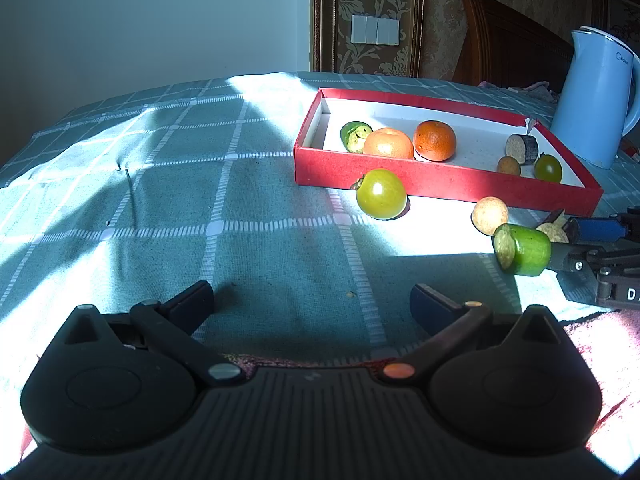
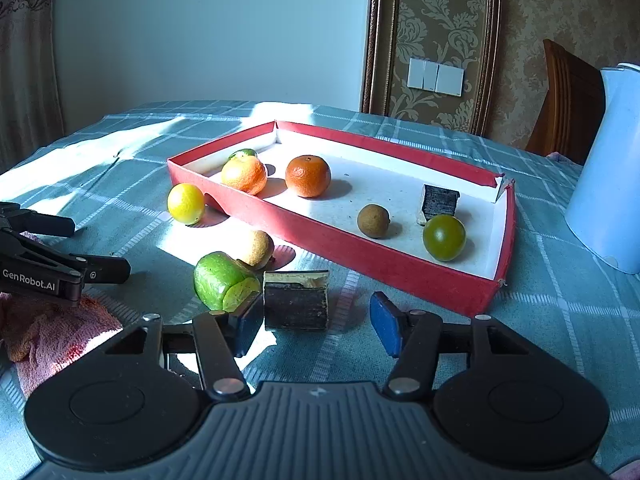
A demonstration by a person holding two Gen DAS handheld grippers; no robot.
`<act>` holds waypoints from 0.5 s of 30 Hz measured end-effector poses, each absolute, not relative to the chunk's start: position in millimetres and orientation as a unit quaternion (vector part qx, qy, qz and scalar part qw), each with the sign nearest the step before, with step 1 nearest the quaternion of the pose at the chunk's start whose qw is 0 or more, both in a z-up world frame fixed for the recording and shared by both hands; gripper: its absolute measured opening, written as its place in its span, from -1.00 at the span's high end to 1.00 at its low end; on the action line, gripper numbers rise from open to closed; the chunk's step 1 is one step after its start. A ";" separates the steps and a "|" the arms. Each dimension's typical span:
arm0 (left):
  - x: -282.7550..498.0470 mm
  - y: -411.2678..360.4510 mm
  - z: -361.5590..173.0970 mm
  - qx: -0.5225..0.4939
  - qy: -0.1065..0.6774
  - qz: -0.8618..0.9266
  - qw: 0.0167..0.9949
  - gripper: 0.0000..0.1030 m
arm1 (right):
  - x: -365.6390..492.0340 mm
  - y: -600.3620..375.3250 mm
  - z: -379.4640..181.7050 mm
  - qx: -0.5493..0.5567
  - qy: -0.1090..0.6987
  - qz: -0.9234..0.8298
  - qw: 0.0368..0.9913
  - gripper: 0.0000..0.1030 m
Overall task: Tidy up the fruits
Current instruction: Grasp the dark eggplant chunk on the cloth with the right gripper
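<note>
Here, the right tool (image 2: 316, 330) stands spread around a dark cut piece (image 2: 296, 299) on the table (image 2: 560, 320), gripping nothing; the left tool (image 1: 312, 300) waits released nearby. Six pieces already sit in the red box (image 2: 400, 276); a green chunk (image 2: 224, 280), a pale brown fruit (image 2: 258, 248) and a yellow-green tomato (image 2: 186, 203) remain outside.

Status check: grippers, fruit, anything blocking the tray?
Left gripper open, empty. Right gripper open, dark block between its fingers. Four pieces outside red tray. Approach unobstructed.

Green tomato (image 1: 381, 193) beside red tray (image 1: 444, 186)
</note>
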State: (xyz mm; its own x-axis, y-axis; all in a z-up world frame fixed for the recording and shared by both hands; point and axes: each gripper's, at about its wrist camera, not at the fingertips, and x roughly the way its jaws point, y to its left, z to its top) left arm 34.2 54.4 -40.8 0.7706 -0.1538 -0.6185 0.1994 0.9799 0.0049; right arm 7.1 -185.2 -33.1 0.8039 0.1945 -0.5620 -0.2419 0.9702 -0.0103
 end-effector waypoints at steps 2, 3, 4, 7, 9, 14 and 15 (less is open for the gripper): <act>34.2 54.2 -40.8 0.035 0.325 -0.094 0.940 -1.00 | 8.5 -184.3 -34.4 -0.041 0.296 0.117 0.947 0.05; 34.1 54.2 -40.8 0.035 0.325 -0.094 0.940 -1.00 | 8.9 -183.4 -34.9 -0.041 0.296 0.116 0.947 0.05; 34.1 54.2 -40.8 0.035 0.325 -0.094 0.940 -1.00 | 9.0 -183.3 -35.0 -0.041 0.295 0.116 0.947 0.05; 34.1 54.2 -40.8 0.035 0.325 -0.094 0.940 -1.00 | 10.8 -181.5 -35.8 -0.038 0.296 0.121 0.947 0.19; 34.1 54.1 -40.8 0.035 0.325 -0.094 0.940 -1.00 | 11.6 -179.3 -36.4 -0.037 0.297 0.121 0.946 0.37; 34.0 54.2 -40.9 0.035 0.325 -0.094 0.940 -1.00 | 10.5 -179.4 -36.6 -0.034 0.294 0.117 0.948 0.38; 34.0 54.1 -40.8 0.035 0.325 -0.094 0.940 -1.00 | 10.2 -180.0 -36.0 -0.033 0.294 0.115 0.948 0.38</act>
State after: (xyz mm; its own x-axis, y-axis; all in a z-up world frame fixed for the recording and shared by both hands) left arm 34.0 54.1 -40.8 0.7706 -0.1537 -0.6184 0.1994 0.9799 0.0050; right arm 10.2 -180.0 -36.0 0.8010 0.1984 -0.5649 -0.2370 0.9715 0.0051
